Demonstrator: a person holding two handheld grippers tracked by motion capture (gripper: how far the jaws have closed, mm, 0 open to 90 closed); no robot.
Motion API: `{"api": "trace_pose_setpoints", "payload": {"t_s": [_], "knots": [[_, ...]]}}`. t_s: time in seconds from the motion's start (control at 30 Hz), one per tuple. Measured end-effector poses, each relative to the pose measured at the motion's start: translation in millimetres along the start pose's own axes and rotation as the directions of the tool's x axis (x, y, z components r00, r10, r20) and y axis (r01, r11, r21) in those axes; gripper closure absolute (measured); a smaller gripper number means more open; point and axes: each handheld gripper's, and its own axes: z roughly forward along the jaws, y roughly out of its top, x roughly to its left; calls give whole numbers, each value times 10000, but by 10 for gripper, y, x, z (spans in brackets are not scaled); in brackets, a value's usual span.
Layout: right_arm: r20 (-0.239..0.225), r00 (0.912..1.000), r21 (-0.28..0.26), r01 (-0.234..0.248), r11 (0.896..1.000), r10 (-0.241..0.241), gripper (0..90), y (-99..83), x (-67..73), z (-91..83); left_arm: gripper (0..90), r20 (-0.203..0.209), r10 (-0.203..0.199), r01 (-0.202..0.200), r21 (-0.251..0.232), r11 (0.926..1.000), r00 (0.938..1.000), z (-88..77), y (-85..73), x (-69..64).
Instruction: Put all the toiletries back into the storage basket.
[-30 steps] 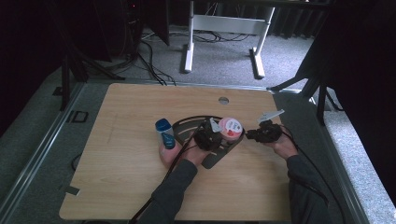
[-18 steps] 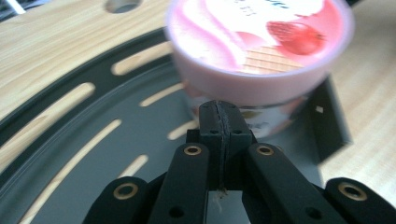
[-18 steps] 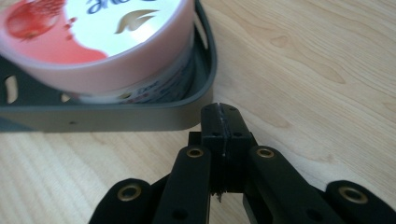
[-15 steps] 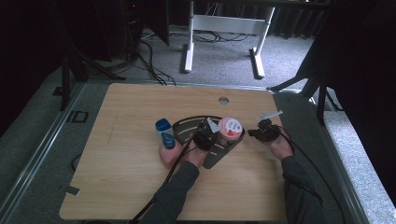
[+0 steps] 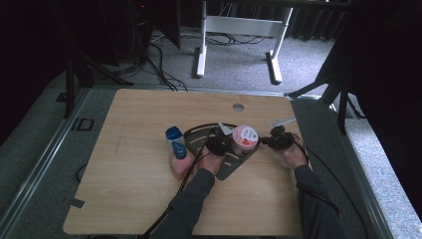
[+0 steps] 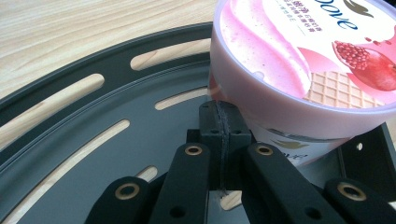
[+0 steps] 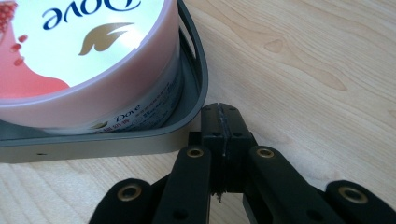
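Both claws are pinched together on nothing. The left gripper (image 6: 219,119) noses up against the pink, round plastic Dove tub (image 6: 299,60), which sits on the dark grey slotted metal tray (image 6: 93,144). The right gripper (image 7: 219,121) waits outside the tray's rim on the pale wooden table (image 7: 303,70), apparently bracketing the tub for a push.
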Motion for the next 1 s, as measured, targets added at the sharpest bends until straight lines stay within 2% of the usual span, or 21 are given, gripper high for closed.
{"api": "trace_pose_setpoints", "payload": {"t_s": [0.17, 0.5, 0.57, 0.6, 0.73, 0.87, 0.9, 0.97, 1.0], "knots": [[-286, 9996, -121, 22, 9999, -26, 900, -37, -21, -3, 900, 195, -102, 104, -79, 9999, 9998, 22, 9, 2], [-424, 9991, -121, 85, 9999, -90, 900, -52, -35, -17, 895, 246, -56, 57, -54, 10000, 9997, 27, 4, -1], [-477, 9989, -158, 29, 9999, -36, 900, -58, -39, -19, 842, 207, -21, 21, -24, 10000, 9998, 26, -6, 3], [-555, 9985, -165, 15, 9999, -24, 899, -73, -42, -25, 820, 378, -61, 60, 32, 10000, 9993, 16, -31, 26], [-472, 9989, -103, 69, 9999, -74, 870, -96, -31, -37, 771, 489, 5, -5, 11, 10000, 9988, -19, -62, 26], [-442, 9989, -225, -176, 9996, 166, 809, -163, -11, -107, 715, 791, 115, -107, -107, 9999, 9968, -94, -92, 1], [-453, 9988, -198, -178, 9996, 169, 795, -182, 1, -118, 704, 974, 214, -197, -184, 9996, 9950, -130, -104, -22], [-373, 9992, -178, -172, 9997, 165, 766, -224, 33, -138, 681, 1059, 325, -309, -167, 9994, 9938, -151, -107, -34], [-398, 9990, -205, -187, 9996, 178, 754, -248, 48, -148, 678, 1281, 568, -549, -182, 9983, 9901, -192, -115, -62]]}}
